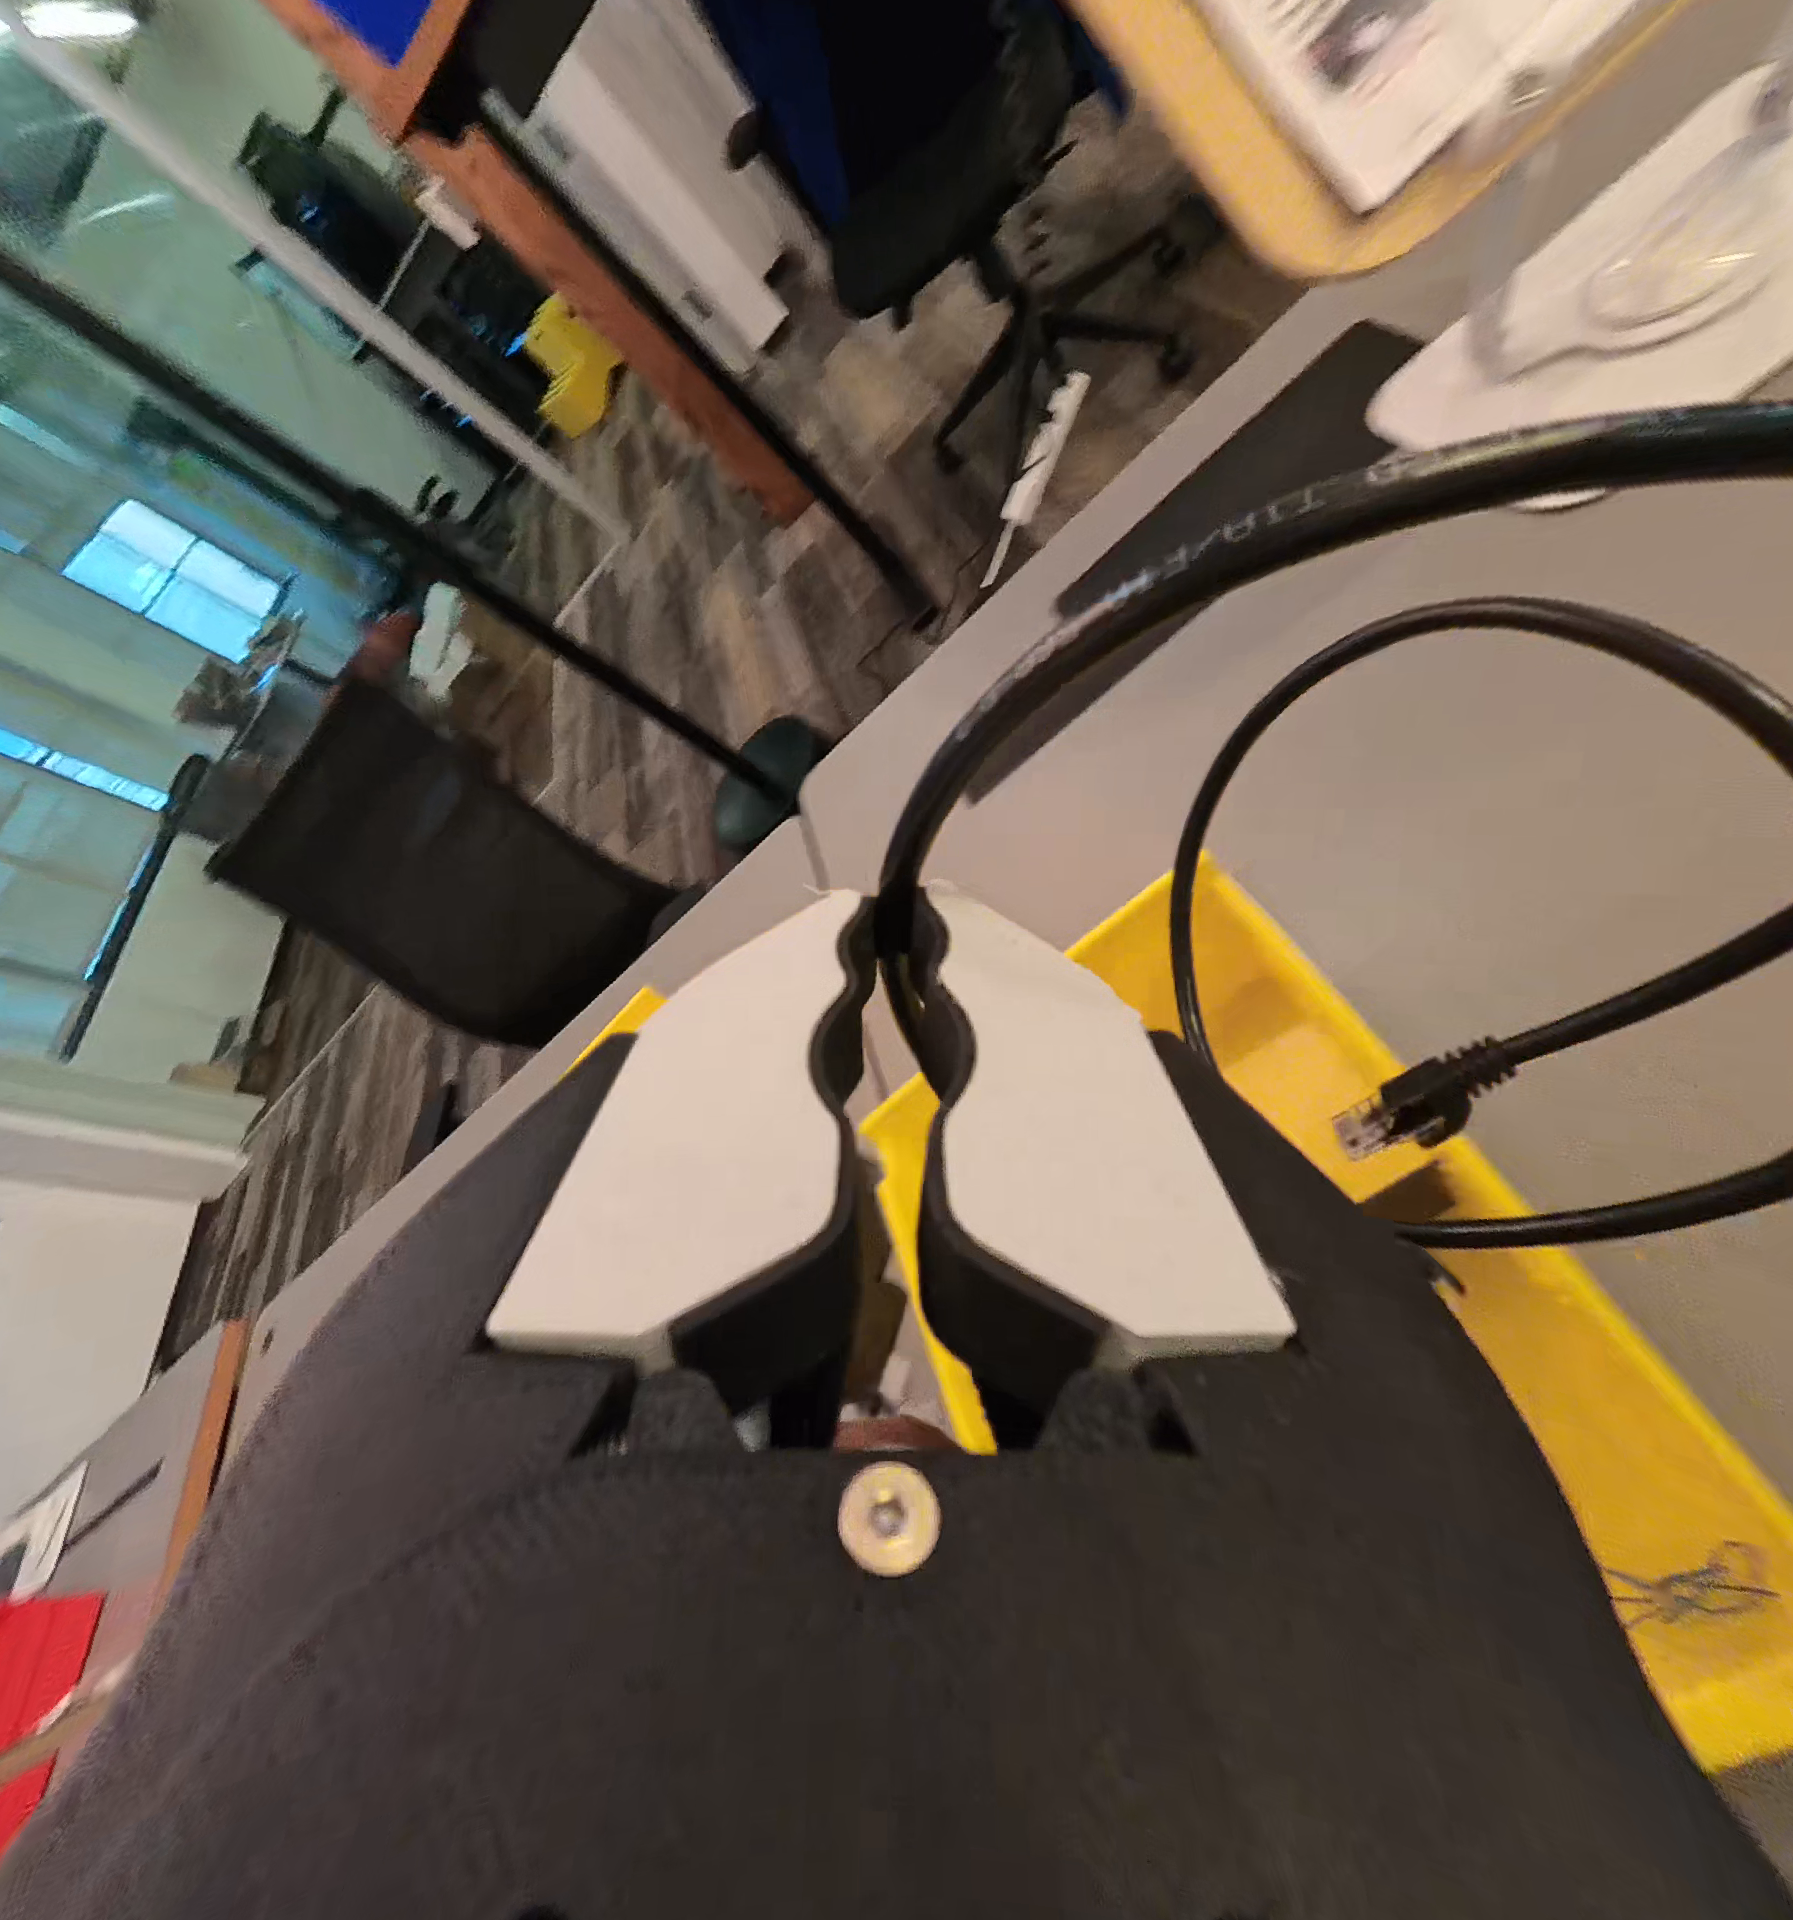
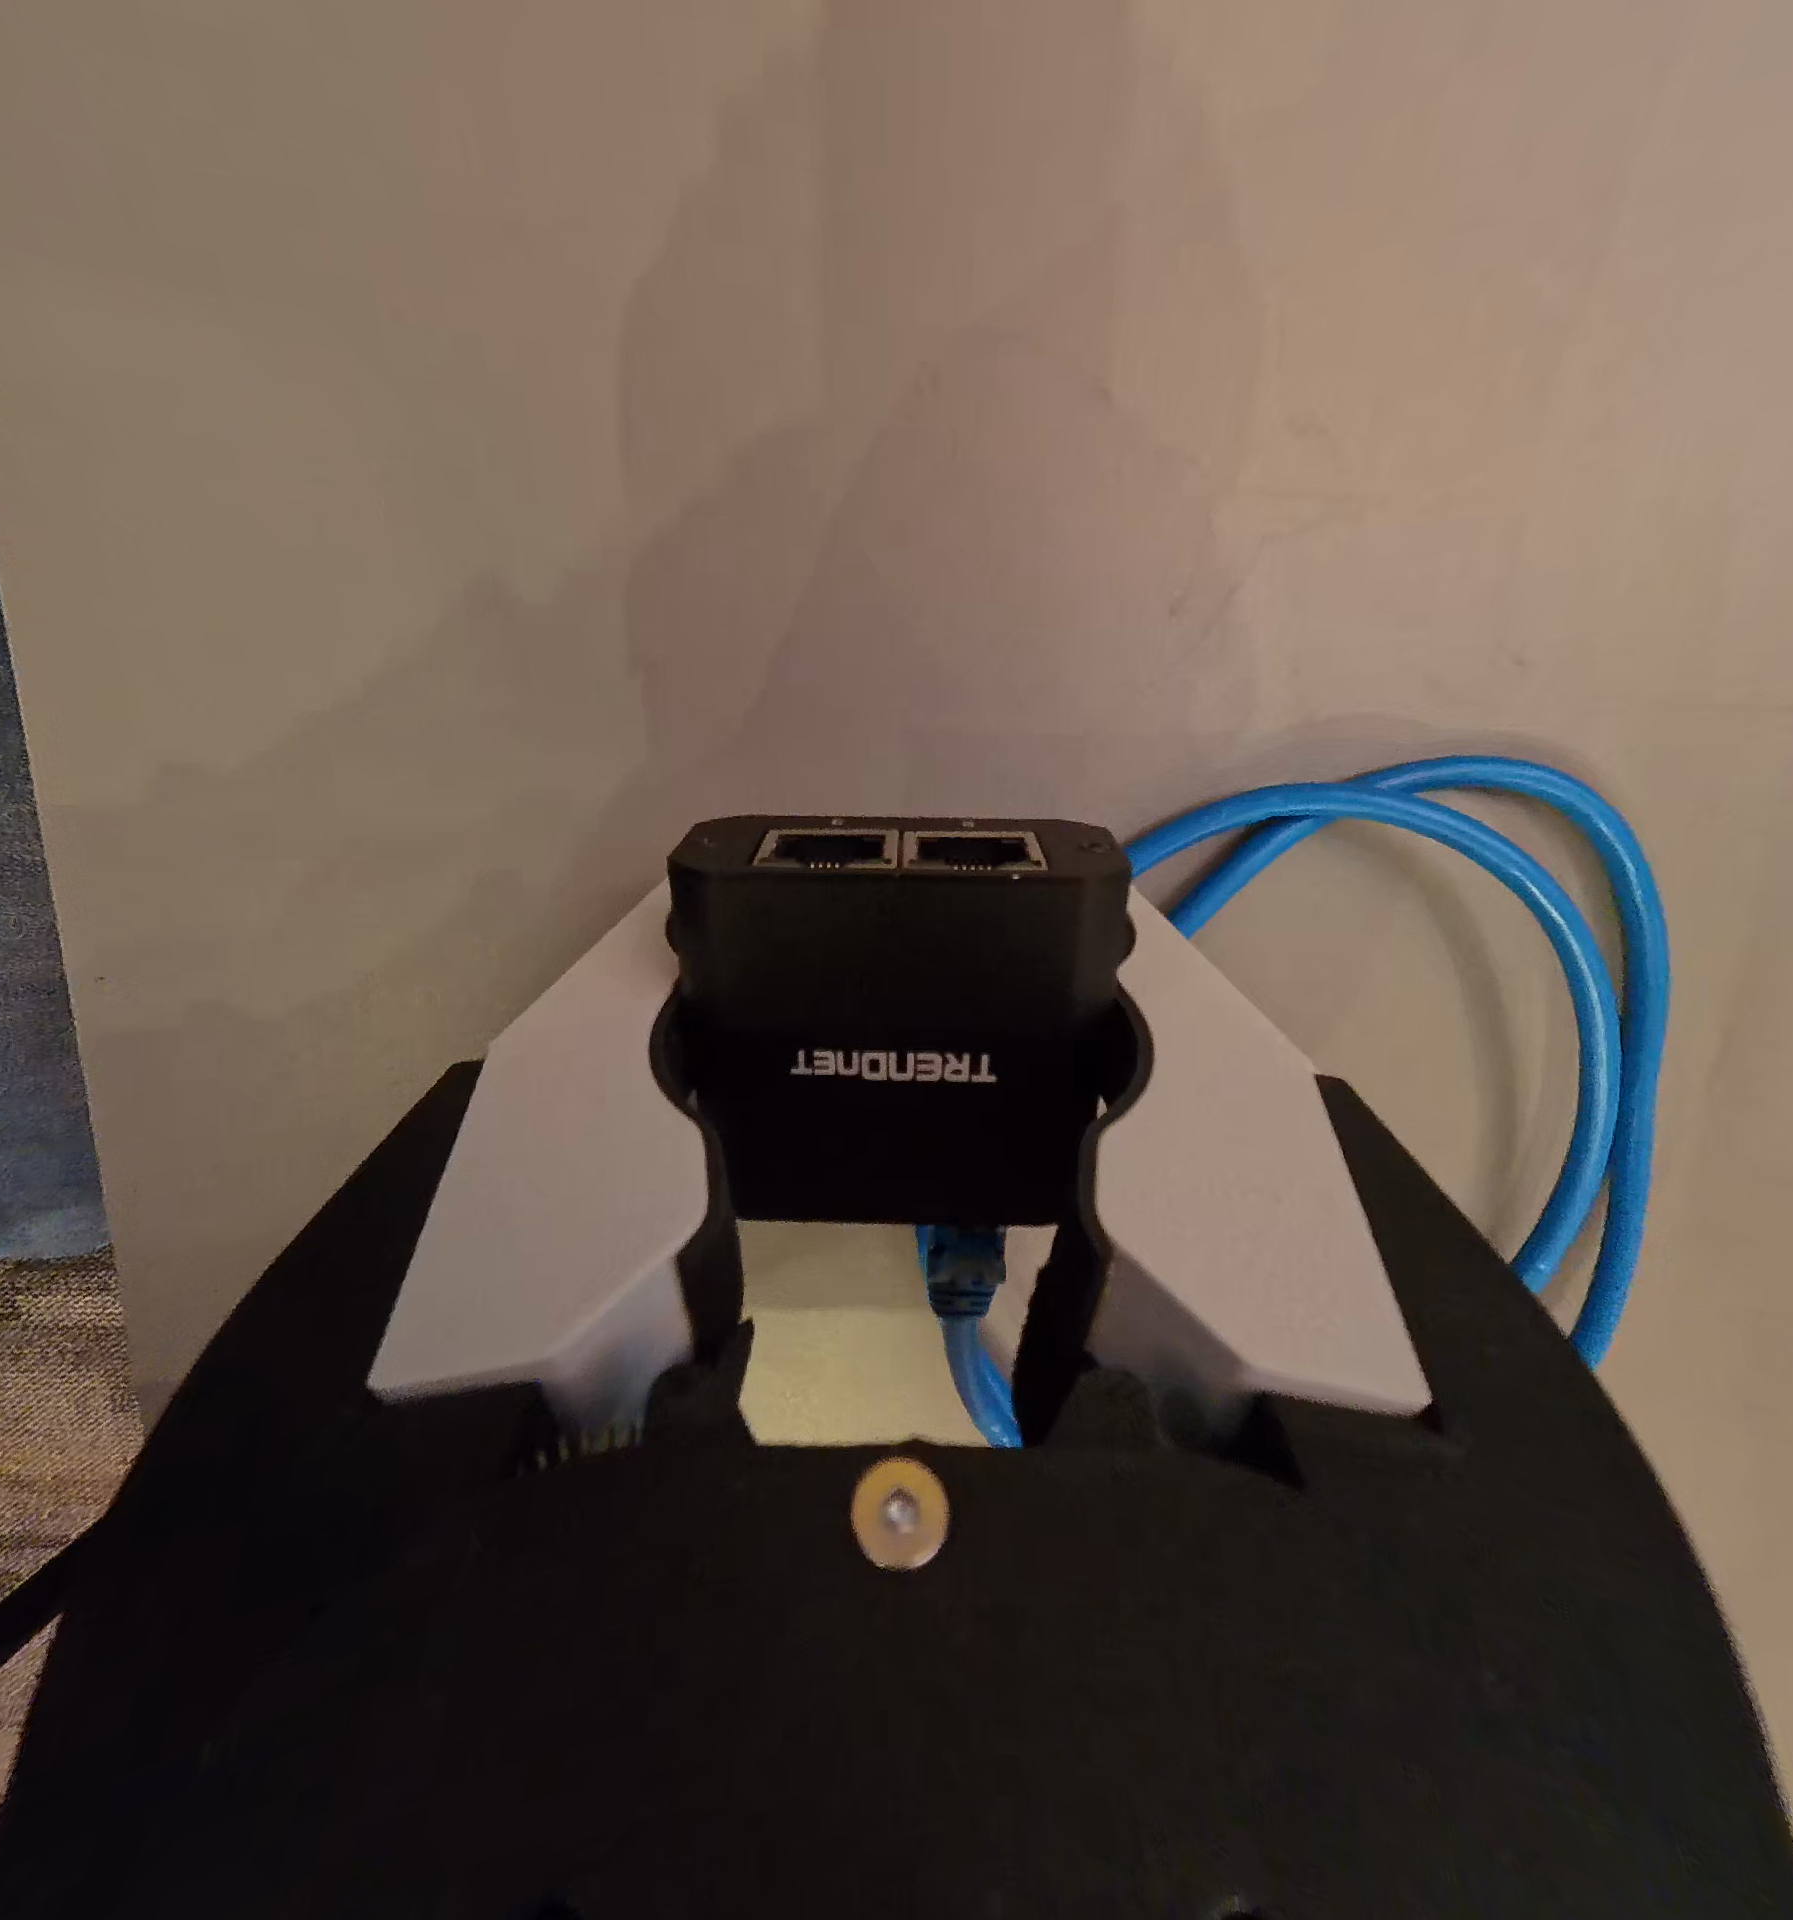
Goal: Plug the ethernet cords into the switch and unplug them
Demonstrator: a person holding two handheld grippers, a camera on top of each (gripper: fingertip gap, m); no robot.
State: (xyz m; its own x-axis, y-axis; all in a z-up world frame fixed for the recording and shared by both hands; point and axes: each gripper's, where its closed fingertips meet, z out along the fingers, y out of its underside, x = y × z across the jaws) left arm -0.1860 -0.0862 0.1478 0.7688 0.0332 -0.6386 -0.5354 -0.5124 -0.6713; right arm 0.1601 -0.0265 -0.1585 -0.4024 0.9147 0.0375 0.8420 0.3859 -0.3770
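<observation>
The grey table (image 1: 1443, 831) is the landmark here, and everything sits in relation to it. Beyond its far edge the left wrist view shows an office floor with a black swivel chair (image 1: 933, 208), wood-edged desks and tall windows, all tilted and blurred. On the table, nearest the camera, lies a yellow bin (image 1: 1557, 1455); a white mat (image 1: 1650, 301) lies toward the table's far end.

Above the table, the right gripper (image 2: 897, 935) clamps the black switch (image 2: 892, 997) by its two sides, its fingers spread about as wide as the body. The hold looks chosen to keep the switch steady with its two empty ports facing away from the camera and open to a plug. A blue cord (image 2: 1588, 1039) is plugged into the near end of the switch and loops out over the table to the side, against a plain pale surface behind.

The left gripper (image 1: 892, 935) is nearly closed, pinching a black cord (image 1: 1235, 561) between its tips. It grips the cord along its length, not at the end: the cord arcs up and away over the table, and a thinner loop (image 1: 1494, 613) curls back down so that a black plug (image 1: 1411, 1107) with a clear tip hangs over the yellow bin. I judge this a carrying hold; for insertion the grip would probably need to be close behind the plug, since a free length of cord would bend and not push.

Both far ports are empty, so the black cord is not yet plugged in.
</observation>
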